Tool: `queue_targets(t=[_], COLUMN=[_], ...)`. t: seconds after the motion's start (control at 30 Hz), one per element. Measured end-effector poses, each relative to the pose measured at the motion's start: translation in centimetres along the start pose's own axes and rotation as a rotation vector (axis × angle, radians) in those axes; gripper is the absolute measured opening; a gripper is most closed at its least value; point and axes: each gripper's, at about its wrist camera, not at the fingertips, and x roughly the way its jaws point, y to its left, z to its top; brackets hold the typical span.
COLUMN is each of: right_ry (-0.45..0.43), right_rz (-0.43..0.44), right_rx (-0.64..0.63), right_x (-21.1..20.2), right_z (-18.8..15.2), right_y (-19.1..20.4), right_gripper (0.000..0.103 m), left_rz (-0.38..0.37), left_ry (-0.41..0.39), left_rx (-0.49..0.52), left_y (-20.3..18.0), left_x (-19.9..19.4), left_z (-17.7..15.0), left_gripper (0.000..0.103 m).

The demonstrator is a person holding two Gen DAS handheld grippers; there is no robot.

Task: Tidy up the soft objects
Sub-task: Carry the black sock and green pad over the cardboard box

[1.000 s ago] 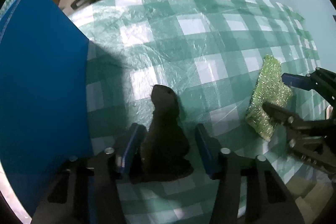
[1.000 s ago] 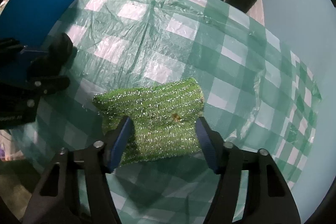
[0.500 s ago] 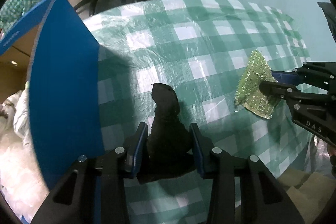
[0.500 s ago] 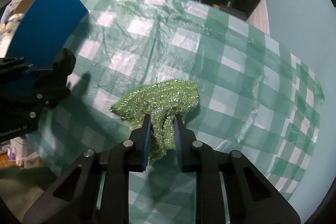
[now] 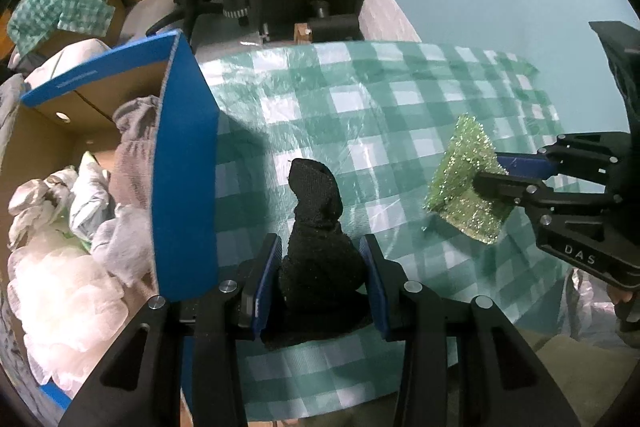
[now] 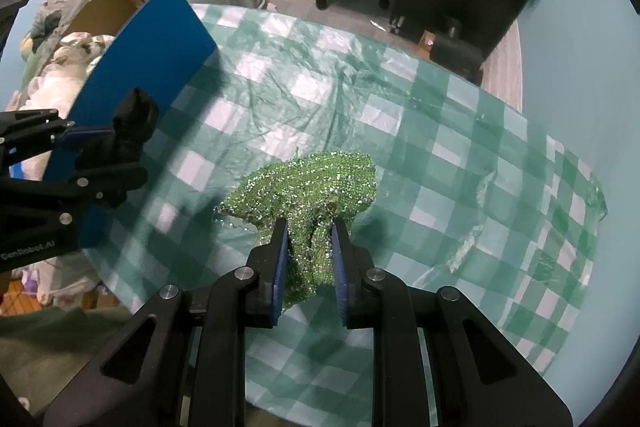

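two grippers, one soft thing each. left gripper (image 5: 320, 277) is clamped partway on a fuzzy black sock (image 5: 316, 227), right beside the blue box (image 5: 184, 179). right gripper (image 6: 308, 263) is squeezed tight on a glittery green scrubber (image 6: 308, 183), bunched above the checked surface (image 6: 440, 155), farther from the box.

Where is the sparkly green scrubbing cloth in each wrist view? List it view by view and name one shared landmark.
Left wrist view: sparkly green scrubbing cloth at right, pinched by the right gripper.
Right wrist view: cloth at centre, bunched between that gripper's blue pads.
Shared landmark: blue cardboard box wall, at left in both.
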Motion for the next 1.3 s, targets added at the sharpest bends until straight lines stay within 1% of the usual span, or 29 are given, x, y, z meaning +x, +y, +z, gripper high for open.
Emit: queue_targets(t=[0.1,0.27,0.63,0.7,0.97,1.3], right_ry=[-0.002,-0.013,-0.049,-0.059,-0.082,-0.103], right_rz=[0.005,0.013,0.020,0.024,0.031,0.041], right_rx=[-0.003,-0.004,-0.020,-0.026,-0.058,-0.099], right_x=[-0.3,-2.3,-5.4,-5.9,-7.4,-8.7], right_z=[0.1,0.3,1.9,2.2,3.3,5.4], right_y=[0.4,0.8,2.2,2.5,3.6,5.1], right_gripper=[0.019,0.019,0.019,0.019,0.019,0.019], left_rz=[-0.001,0.001,0.009,0.022,0.033,0.047], left_ry=[-0.013,-0.031,-0.086,-0.098,-0.112,-0.136], left_rx=[-0.005,-0.007,-0.008,0.002,0.008,-0.026], left_y=[-0.1,-0.1,0.5,0.5,1.2,3.2], left_x=[-0.7,-2.0,-5.8,-6.4,-7.5,-9.0], left_z=[0.2,0.0,0.1,0.1,0.3,0.6], left_gripper=[0.041,0.041,0.041,0.041,0.041,0.041])
